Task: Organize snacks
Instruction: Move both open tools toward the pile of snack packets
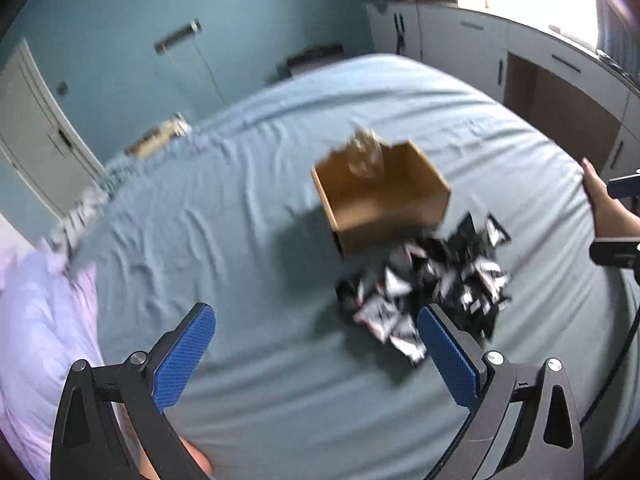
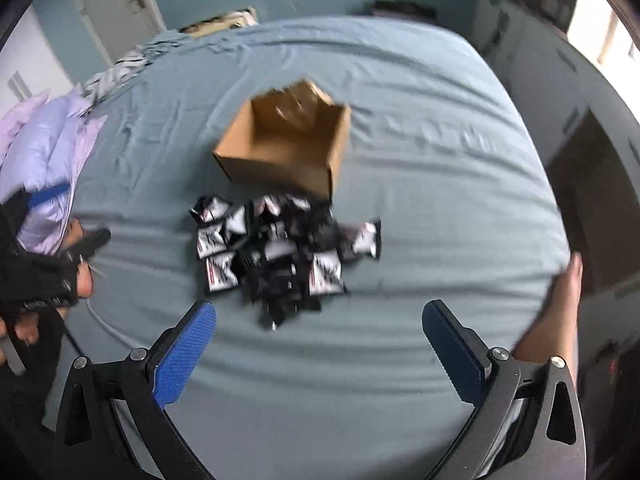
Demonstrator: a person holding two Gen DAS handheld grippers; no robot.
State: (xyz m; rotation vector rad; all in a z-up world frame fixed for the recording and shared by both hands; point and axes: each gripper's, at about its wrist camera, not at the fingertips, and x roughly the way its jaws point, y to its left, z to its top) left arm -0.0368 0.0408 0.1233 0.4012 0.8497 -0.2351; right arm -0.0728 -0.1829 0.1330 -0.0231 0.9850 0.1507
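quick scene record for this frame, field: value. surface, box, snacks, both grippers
surface: blue-grey bed sheet, wrinkled
box: open cardboard box, upright on the sheet; no dark packets visible inside, something clear at its far wall, too blurred to identify
snacks: pile of black-and-white snack packets loose on the sheet, beside the box on its near side
left gripper: open, empty, above the sheet, packets near its right finger
right gripper: open, empty, just short of the pile
image quality: motion blur in both views
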